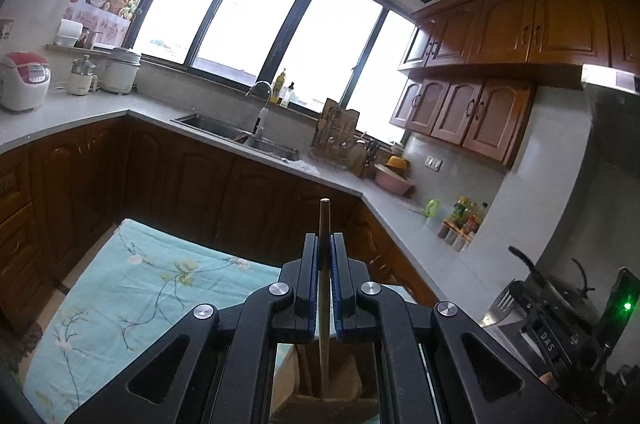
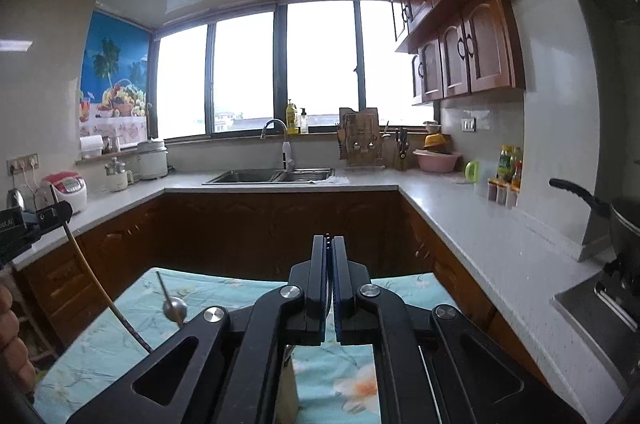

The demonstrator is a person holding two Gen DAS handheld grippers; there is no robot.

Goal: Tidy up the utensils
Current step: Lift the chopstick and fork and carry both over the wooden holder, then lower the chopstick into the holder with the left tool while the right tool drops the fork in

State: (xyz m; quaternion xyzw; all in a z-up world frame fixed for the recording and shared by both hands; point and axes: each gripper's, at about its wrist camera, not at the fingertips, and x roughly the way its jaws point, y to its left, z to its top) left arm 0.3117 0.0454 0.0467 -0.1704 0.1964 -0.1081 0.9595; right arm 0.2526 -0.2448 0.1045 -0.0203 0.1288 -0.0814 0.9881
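The left gripper has its jaws closed on a thin wooden chopstick. The stick stands nearly upright between the blue pads, its top end rising above the fingertips and its lower part going down toward a wooden holder, which is seen below the gripper body. In the right wrist view the same gripper appears at the far left edge, with the long stick hanging down from it in a slight curve over the cloth.

The right gripper is also closed, and between its pads it clamps a fork; only the small tips of the tines show above the fingertips. In the left wrist view the fork is seen at the right edge, held in that gripper.

Both grippers are above a table covered with a light blue floral cloth. On the left part of the cloth a metal ladle stands up. Behind the table is a grey counter with a steel sink under the windows.
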